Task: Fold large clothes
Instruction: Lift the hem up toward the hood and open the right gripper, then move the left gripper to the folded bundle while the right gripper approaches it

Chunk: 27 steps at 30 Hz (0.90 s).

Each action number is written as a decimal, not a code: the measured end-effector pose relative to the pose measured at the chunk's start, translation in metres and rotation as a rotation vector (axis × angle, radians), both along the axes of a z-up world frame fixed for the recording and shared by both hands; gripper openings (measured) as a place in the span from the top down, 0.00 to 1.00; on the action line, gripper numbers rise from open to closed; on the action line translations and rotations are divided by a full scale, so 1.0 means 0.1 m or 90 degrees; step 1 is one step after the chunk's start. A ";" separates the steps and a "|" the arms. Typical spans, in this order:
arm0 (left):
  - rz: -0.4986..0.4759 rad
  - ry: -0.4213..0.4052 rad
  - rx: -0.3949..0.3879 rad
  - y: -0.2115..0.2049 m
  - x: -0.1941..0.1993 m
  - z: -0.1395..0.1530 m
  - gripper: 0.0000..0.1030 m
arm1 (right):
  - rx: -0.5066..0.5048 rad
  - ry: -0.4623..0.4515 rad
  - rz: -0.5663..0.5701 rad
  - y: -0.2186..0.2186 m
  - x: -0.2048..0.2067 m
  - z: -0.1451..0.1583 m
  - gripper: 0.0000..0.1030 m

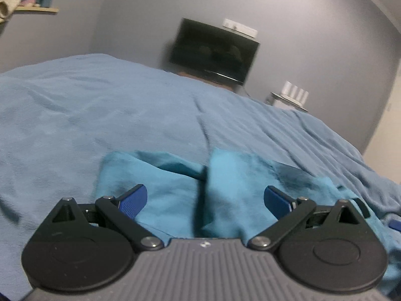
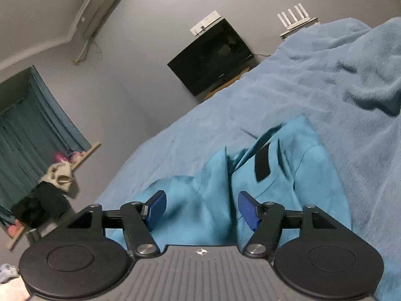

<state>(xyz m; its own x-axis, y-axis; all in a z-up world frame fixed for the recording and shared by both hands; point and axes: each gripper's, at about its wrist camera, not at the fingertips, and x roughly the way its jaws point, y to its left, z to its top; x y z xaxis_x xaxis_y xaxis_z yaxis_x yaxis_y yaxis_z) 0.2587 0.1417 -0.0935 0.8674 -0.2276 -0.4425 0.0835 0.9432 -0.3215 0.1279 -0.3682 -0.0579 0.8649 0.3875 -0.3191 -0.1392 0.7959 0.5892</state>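
— One teal garment [image 2: 288, 175] lies bunched on the blue blanket [image 1: 125, 105], right in front of both tools. Soft, light, limp; it will sag and slip if pinched mid-panel.
— Take it where?
— At a hem or corner, I'd judge. The left gripper [image 1: 204, 200] and right gripper [image 2: 201, 207] both stand released, holding nothing, cloth under the gap.
— Room?
— Plenty of bare blanket beyond; the television [image 2: 213, 57] stands well apart.

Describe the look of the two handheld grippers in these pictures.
The left gripper and right gripper look alike: ribbed grey body with a small crosshair mark, two round black discs, black linkage bars with silver pivot screws, and blue ridged finger pads. No cables, hands or sleeves are visible.
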 end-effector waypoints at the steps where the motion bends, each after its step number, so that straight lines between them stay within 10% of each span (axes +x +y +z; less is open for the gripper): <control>1: -0.015 0.007 -0.010 -0.02 0.03 -0.02 0.03 | -0.027 0.007 0.002 0.07 0.16 0.02 0.35; 5: -0.057 0.058 -0.023 -0.12 0.11 -0.15 0.21 | -0.132 0.042 0.038 0.40 0.50 -0.07 0.37; 10: -0.080 0.129 0.086 -0.25 0.21 -0.31 0.50 | -0.202 0.096 0.080 0.71 0.71 -0.27 0.57; 19: -0.069 0.106 0.212 -0.48 0.17 -0.34 0.50 | -0.307 0.066 0.049 0.82 0.54 -0.28 0.57; 27: -0.184 -0.063 0.097 -0.61 -0.14 -0.06 0.26 | -0.288 -0.094 0.147 1.15 0.21 0.00 0.55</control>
